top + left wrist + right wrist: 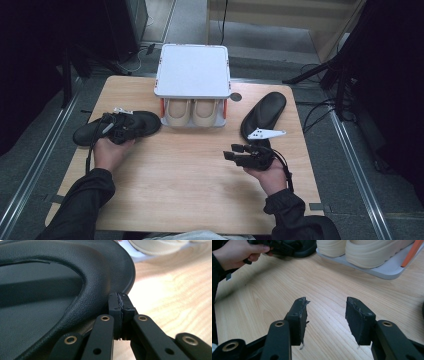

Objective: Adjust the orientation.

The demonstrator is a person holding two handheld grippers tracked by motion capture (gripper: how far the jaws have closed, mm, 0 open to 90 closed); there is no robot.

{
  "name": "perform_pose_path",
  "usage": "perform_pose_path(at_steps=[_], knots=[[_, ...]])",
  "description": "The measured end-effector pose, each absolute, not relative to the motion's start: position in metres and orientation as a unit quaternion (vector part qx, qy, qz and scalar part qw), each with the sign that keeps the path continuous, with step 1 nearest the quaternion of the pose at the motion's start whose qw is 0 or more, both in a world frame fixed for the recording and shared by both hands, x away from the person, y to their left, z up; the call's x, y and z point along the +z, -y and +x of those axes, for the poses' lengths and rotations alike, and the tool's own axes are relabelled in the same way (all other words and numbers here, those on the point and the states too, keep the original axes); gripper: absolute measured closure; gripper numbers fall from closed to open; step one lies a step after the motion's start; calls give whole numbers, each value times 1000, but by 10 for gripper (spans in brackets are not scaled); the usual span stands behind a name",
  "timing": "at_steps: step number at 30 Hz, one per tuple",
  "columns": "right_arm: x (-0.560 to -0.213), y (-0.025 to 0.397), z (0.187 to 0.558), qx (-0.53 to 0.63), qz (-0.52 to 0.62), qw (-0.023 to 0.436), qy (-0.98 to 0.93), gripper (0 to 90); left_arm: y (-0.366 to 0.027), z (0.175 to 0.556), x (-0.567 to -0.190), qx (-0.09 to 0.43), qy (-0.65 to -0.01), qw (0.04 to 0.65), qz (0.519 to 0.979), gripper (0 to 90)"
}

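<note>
A black slipper lies at the table's left, its leather-grain upper close in front of my left gripper. My left gripper rests against its edge, pads pressed together with nothing visible between them. A second black slipper lies at the right, angled toward the rack. My right gripper hovers open just in front of it, over bare wood, with nothing between its pads.
A small rack with a white top and orange posts stands at the back centre, a pair of beige shoes on its lower shelf. The wooden table has open room in the middle. The person's left hand is seen across it.
</note>
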State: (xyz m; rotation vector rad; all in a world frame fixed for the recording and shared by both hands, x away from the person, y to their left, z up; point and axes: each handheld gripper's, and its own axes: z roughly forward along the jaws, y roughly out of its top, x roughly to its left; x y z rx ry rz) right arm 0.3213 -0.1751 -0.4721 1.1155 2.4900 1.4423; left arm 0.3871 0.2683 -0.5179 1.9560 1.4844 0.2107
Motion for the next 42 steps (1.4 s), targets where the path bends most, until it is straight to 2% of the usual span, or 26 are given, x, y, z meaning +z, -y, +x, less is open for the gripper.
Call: perform_pose_path(at_steps=[18,26,33,42], knots=[[-474,197,307,466,392,45,-792,524,-272,443,-521,87,-583,345,731,900],[-475,204,302,464,405,52,-786,525,-278,454,-521,81,-586,350,726,900],[-474,205,302,464,407,51,-785,525,-282,443,-503,72,-572,347,740,900],[-473,198,309,468,393,45,-790,526,-306,405,-474,78,-567,362,736,900]])
